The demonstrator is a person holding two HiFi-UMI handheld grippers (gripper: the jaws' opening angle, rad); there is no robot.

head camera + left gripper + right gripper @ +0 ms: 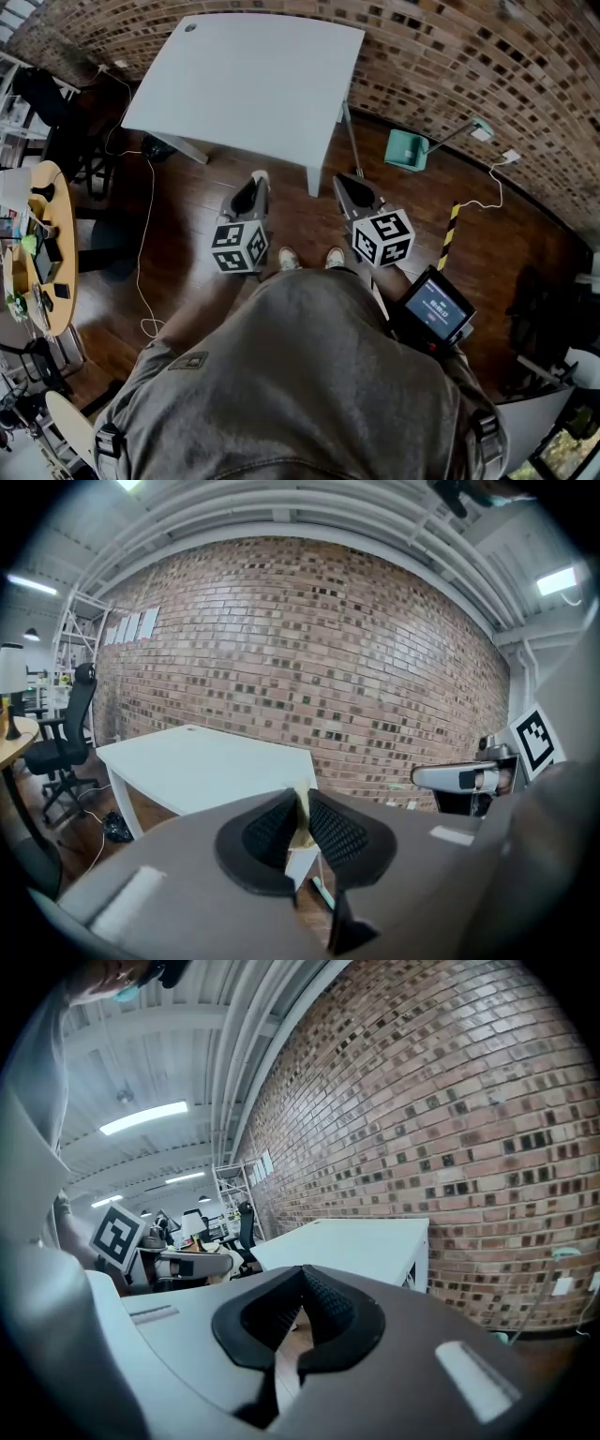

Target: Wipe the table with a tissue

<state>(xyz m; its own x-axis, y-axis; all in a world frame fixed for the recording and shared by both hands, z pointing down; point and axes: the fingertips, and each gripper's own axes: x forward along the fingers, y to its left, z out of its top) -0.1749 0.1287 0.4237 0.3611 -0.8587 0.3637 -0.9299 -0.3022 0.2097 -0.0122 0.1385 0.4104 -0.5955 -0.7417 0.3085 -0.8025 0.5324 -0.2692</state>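
Pinching only a thin edge of the tissue (301, 823), the left gripper (300, 802) had its jaws pressed together on it. It hung in the air near the person, short of the table (246, 84). That slim hold looked like the weak point: dragged across the top, the tissue could slide out or tear, and the jaw tips might then scrape the surface. The right gripper (302, 1299) had its jaws pressed together on nothing. A white cable (141, 272) trailed over the floor on the left and could catch a foot. The table was white and flat, on a dark wooden floor (291, 220) by a brick wall (450, 66), with a round wooden desk (58, 202) at the left and a teal box (406, 148) at the right.
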